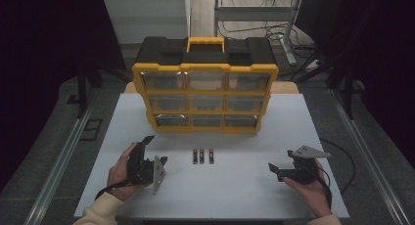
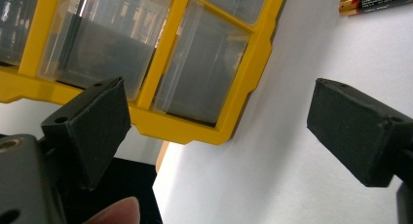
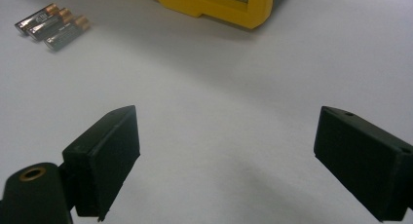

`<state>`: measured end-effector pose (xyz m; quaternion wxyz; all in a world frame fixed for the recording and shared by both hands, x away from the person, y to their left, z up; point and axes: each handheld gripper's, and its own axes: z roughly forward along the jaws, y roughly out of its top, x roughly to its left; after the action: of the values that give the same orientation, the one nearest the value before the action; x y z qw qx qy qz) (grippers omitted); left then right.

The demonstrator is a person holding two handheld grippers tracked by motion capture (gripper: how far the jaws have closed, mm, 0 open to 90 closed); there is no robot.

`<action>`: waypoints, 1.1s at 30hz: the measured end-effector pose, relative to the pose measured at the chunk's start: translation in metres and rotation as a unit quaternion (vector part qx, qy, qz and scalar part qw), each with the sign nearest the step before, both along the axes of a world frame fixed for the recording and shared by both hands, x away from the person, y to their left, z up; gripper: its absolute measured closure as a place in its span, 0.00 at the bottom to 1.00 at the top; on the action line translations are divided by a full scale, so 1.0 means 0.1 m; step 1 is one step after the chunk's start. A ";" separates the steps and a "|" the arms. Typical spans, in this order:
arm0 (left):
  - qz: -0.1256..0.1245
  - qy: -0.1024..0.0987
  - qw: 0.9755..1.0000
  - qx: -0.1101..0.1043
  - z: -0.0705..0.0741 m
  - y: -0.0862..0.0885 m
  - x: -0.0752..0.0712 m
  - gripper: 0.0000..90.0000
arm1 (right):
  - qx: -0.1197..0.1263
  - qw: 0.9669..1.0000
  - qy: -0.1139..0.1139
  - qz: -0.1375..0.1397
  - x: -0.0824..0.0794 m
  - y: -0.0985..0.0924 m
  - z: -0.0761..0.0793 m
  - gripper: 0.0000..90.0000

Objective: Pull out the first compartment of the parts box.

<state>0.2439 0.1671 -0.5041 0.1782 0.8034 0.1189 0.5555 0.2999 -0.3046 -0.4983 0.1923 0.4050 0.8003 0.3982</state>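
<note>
From above, three batteries [image 1: 203,156] lie side by side on the white table [image 1: 244,186], just in front of the yellow drawer box [image 1: 205,95], between the left gripper [image 1: 155,149] and the right gripper [image 1: 274,170]; both grippers are empty. The left gripper view shows its jaws wide apart, the drawer box [image 2: 195,131] ahead and one battery [image 2: 377,1] at the top right. The right gripper view shows jaws wide apart over bare table, the batteries [image 3: 51,25] well ahead at the left.

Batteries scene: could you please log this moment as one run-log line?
left gripper: open, empty | right gripper: open, empty | three batteries: side by side on table, untouched | drawer organizer: upright, drawers shut
</note>
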 end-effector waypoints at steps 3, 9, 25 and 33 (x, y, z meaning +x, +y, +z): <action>0.000 -0.004 1.000 0.003 0.00 0.00 0.00 0.11 | 0.000 1.000 0.000 0.000 0.00 0.00 0.00 0.11; -0.004 -0.020 1.000 0.016 0.00 -0.03 0.01 0.11 | 0.000 1.000 0.000 0.000 0.00 0.00 0.00 0.11; 0.011 -0.067 0.996 0.051 0.05 -0.05 0.00 0.11 | 0.000 1.000 0.001 0.000 0.01 -0.01 0.00 0.11; 0.005 -0.089 0.994 0.062 0.05 -0.05 -0.02 0.11 | 0.000 1.000 0.001 0.000 0.01 -0.01 0.00 0.11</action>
<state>0.2422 0.1619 -0.4992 0.1348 0.7600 0.0716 0.6318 0.3006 -0.3053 -0.4987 0.1915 0.4051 0.8007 0.3976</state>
